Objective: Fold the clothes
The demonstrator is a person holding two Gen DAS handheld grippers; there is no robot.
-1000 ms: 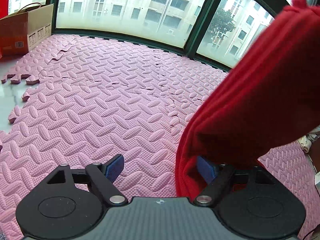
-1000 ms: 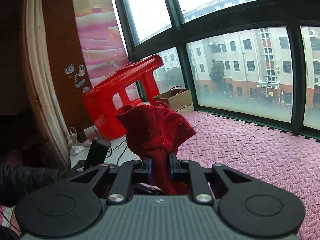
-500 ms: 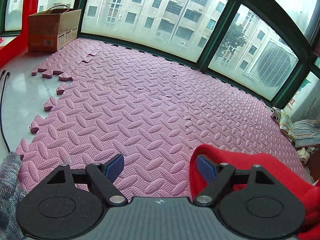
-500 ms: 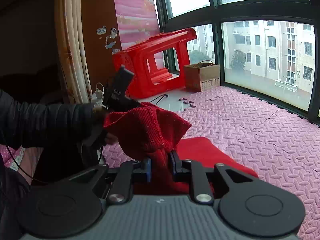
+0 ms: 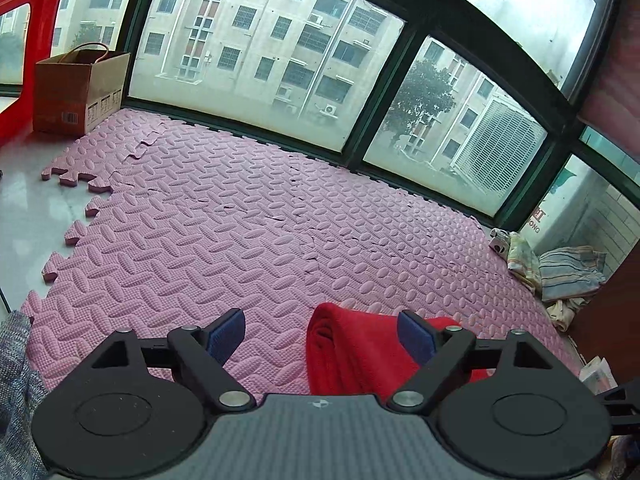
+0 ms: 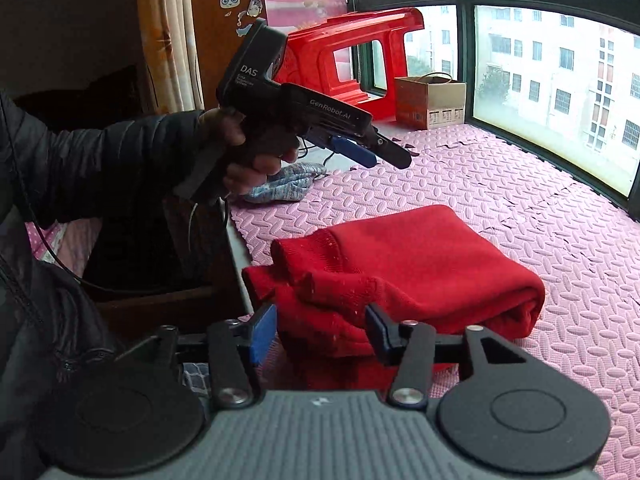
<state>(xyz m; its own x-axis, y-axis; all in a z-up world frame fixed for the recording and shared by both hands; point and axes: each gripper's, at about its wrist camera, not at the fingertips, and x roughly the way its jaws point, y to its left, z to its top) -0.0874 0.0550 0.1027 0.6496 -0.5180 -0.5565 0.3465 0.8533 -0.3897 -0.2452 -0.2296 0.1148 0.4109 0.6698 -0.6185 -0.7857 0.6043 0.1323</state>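
Red sweater (image 6: pixel 420 264) down, released; box (image 5: pixel 80 92) contents unseen.

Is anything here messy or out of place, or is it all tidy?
A few things. The red sweater is folded, but its near end bunches unevenly and hangs over the pink foam mat's edge. The mat tiles are pulling apart at seams. A heap of striped clothes lies crumpled in the corner by the window.
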